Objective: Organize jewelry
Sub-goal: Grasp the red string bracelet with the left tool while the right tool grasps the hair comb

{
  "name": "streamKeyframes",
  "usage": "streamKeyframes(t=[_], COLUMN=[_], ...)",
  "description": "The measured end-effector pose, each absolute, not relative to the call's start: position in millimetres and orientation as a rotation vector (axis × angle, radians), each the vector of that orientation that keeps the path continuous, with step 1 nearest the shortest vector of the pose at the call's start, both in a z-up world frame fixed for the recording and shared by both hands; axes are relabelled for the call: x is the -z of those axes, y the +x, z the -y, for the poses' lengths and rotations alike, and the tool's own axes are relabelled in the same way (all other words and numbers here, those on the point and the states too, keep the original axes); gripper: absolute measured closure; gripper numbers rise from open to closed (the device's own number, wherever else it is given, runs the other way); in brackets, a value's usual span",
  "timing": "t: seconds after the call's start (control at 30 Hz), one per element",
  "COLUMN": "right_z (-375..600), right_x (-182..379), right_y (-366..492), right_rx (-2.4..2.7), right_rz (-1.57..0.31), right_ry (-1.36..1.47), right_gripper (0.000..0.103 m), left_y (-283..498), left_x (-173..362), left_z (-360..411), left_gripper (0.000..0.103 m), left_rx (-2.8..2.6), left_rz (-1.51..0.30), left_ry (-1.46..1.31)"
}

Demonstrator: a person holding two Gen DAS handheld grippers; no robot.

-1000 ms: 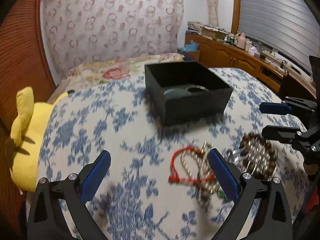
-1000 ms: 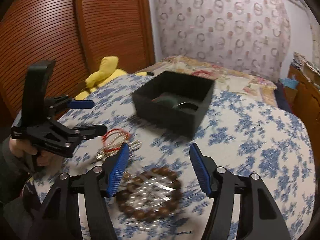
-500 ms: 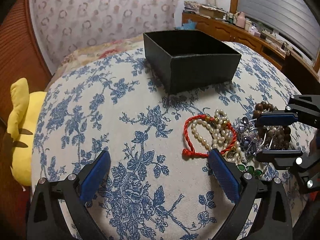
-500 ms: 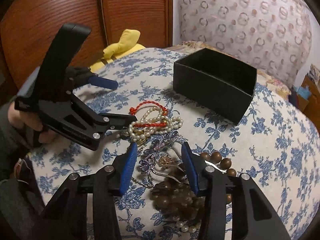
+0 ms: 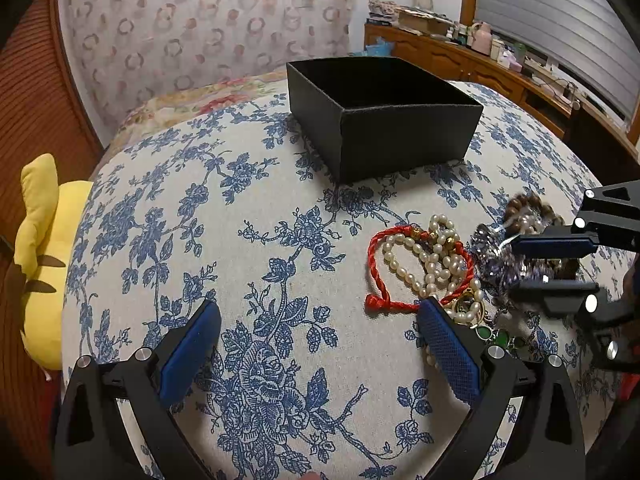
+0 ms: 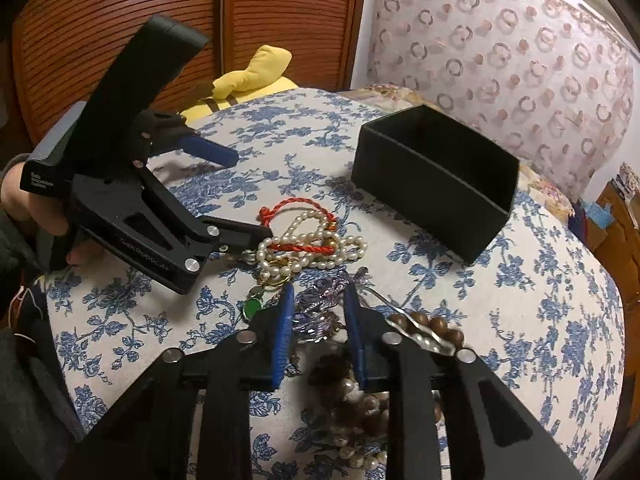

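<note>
A black open box [image 5: 384,120] [image 6: 436,184] stands on the blue-flowered bedspread. In front of it lies a tangle of jewelry: a red cord bracelet [image 5: 376,268], a pearl strand [image 5: 428,264] [image 6: 312,248], a purple beaded piece [image 5: 500,264] [image 6: 316,308], brown wooden beads [image 5: 528,204] [image 6: 436,326] and a green pendant [image 6: 252,308]. My right gripper [image 6: 318,296] [image 5: 532,268] is down in the pile. Its jaws are closing, and the purple piece fills the gap between the pads. My left gripper [image 5: 318,312] [image 6: 244,196] stands open and empty, its right finger beside the red cord.
A yellow plush toy [image 5: 40,248] [image 6: 256,68] lies at the bed's left edge by slatted wooden doors [image 6: 120,20]. A cluttered wooden sideboard [image 5: 500,64] runs along the right, under the window. A person's hand [image 6: 24,200] holds the left gripper.
The right gripper has come down over the pile and its jaws have narrowed around the purple piece. The left gripper has tilted down a little and stayed open.
</note>
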State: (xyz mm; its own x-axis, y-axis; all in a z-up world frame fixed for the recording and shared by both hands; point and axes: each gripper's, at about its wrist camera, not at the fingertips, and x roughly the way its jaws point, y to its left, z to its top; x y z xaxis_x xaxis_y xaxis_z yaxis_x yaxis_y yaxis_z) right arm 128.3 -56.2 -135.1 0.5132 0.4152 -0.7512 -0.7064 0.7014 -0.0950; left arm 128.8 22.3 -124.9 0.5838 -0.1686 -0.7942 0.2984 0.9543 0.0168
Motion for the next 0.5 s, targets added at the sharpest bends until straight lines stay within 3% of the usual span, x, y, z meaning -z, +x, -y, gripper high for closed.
streamKeyframes(t=[0.37, 0.43, 0.5], right_z=[68, 71, 74], right_x=[115, 109, 105], right_y=[123, 123, 124], right_rx=[-0.702, -0.697, -0.693], right_rz=[-0.711, -0.697, -0.690], right_ry=[-0.376, -0.366, -0.360], right_gripper=[0.081, 0.081, 0.081], left_y=[120, 117, 119], left_x=[117, 113, 111], left_z=[-28, -28, -29], left_gripper=[0.008, 0.017, 0.035], left_rx=[0.296, 0.308, 0.312], left_rz=[-0.878, -0.867, -0.864], left_ry=[0.102, 0.086, 0.069])
